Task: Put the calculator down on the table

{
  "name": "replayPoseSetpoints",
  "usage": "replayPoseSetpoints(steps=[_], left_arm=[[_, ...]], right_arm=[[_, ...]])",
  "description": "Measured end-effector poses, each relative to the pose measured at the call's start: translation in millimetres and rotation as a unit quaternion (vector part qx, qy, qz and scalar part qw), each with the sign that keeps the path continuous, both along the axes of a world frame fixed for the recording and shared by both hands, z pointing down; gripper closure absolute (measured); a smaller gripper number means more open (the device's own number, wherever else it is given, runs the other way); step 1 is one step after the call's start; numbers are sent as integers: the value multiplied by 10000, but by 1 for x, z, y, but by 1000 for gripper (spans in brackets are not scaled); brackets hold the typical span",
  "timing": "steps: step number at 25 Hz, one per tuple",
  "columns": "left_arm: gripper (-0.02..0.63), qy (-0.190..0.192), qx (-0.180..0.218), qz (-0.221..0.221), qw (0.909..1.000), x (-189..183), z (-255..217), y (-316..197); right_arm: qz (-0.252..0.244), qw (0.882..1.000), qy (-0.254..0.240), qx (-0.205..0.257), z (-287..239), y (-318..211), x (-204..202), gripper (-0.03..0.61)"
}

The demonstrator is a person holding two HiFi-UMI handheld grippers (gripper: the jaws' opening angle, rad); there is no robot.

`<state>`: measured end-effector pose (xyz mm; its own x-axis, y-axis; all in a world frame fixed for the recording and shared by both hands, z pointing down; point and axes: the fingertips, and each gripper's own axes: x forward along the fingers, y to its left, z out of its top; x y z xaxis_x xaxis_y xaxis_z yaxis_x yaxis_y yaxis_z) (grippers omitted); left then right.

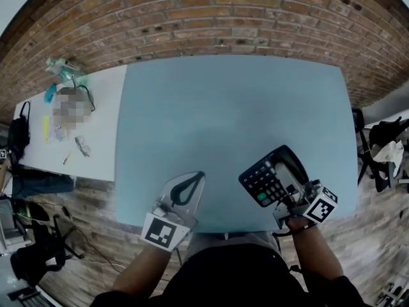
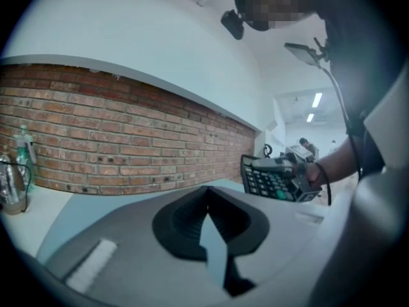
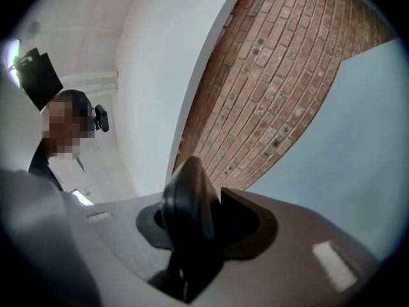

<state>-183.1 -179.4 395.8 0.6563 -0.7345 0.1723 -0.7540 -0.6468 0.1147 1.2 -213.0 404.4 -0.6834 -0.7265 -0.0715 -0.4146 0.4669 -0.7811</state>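
A black calculator [image 1: 267,179] with dark keys and one green key is tilted over the front right part of the blue table [image 1: 223,120]. My right gripper [image 1: 287,194] is shut on its near end. In the left gripper view the calculator [image 2: 268,179] hangs a little above the tabletop, with the right gripper [image 2: 299,176] behind it. Seen from the right gripper view, the calculator [image 3: 186,200] stands edge-on between the jaws of the right gripper [image 3: 203,219]. My left gripper [image 1: 186,188] hovers over the front left edge, fingertips touching, nothing between them; its tips [image 2: 206,194] meet.
A white side table [image 1: 102,139] stands to the left with bottles [image 1: 62,69], a cable and small items. A brick wall [image 1: 211,18] runs behind both tables. Dark chairs and gear [image 1: 383,146] sit at the right. The blue table's front edge is close to the person's body.
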Motion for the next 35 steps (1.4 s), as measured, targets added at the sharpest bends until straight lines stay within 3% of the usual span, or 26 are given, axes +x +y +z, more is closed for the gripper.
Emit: replayPoseSetpoints(steps=[15,35], left_arm=[[611,-148,-123,-32,9998,5,12,-14],[611,-199,-534,-111,9983,10,49,-21]], right_arm=[[-36,9995,-115,-283,27,-14,14,446],[-269,9964,-176,-790,77,-26,-1,446]])
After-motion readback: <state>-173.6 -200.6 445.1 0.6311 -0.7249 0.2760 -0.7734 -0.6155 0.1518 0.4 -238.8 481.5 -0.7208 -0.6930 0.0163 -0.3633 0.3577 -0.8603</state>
